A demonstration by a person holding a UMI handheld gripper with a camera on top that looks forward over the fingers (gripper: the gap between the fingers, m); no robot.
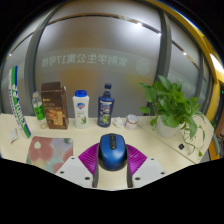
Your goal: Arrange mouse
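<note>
A blue and black mouse (112,147) sits between my two fingers, its nose pointing away from me. My gripper (112,156) is shut on it, with the magenta pads (89,157) pressed against both of its sides. The mouse is over the pale tabletop (150,145). I cannot tell whether it rests on the table or is held just above it. A patterned mouse mat (50,152) lies flat on the table just left of the fingers.
Along the back of the table stand a brown box (55,104), a white bottle (81,106), a dark blue bottle (106,105) and a small object (131,121). A leafy plant in a white pot (172,110) is at the right. Behind is a glass wall.
</note>
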